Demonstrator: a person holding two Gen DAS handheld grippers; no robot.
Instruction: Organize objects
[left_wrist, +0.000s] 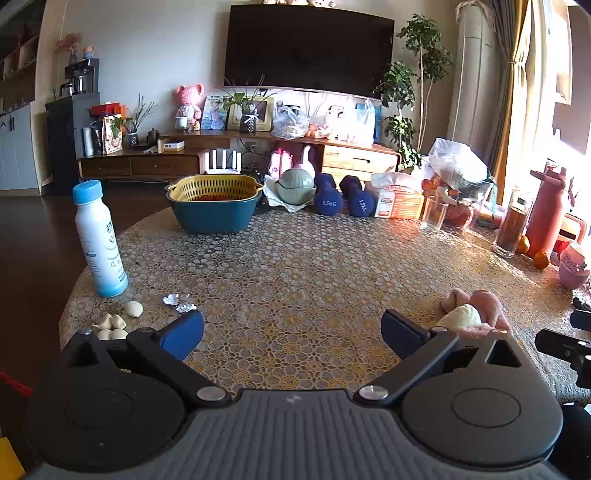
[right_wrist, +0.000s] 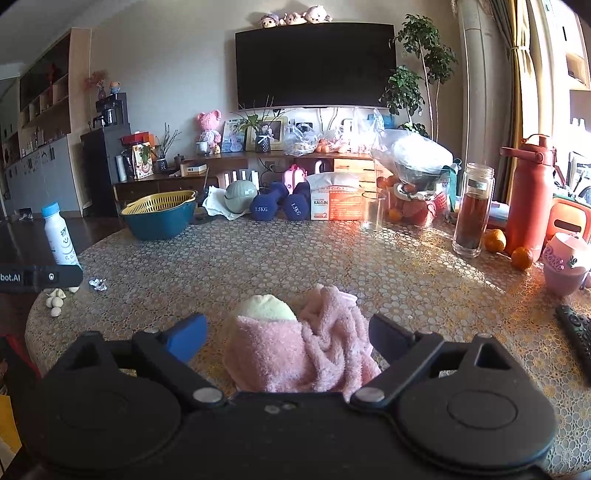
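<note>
The right gripper (right_wrist: 288, 338) is spread wide around the pink sock bundle (right_wrist: 295, 350) on the desk (right_wrist: 369, 266), gripping nothing. The left gripper (left_wrist: 291, 328) is equally wide and empty. Closing could snag loose fabric, unrolling the bundle. The basket (right_wrist: 160, 214) sits far back.

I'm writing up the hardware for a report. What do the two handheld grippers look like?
Both are alike: the left gripper and the right gripper have a black body with a ribbed grey centre, two round black discs, black linkage arms on silver pivots, and blue finger pads. The left one's side, seen from the right camera, carries white lettering ending "bot.AI". No cables or sleeves show.
</note>
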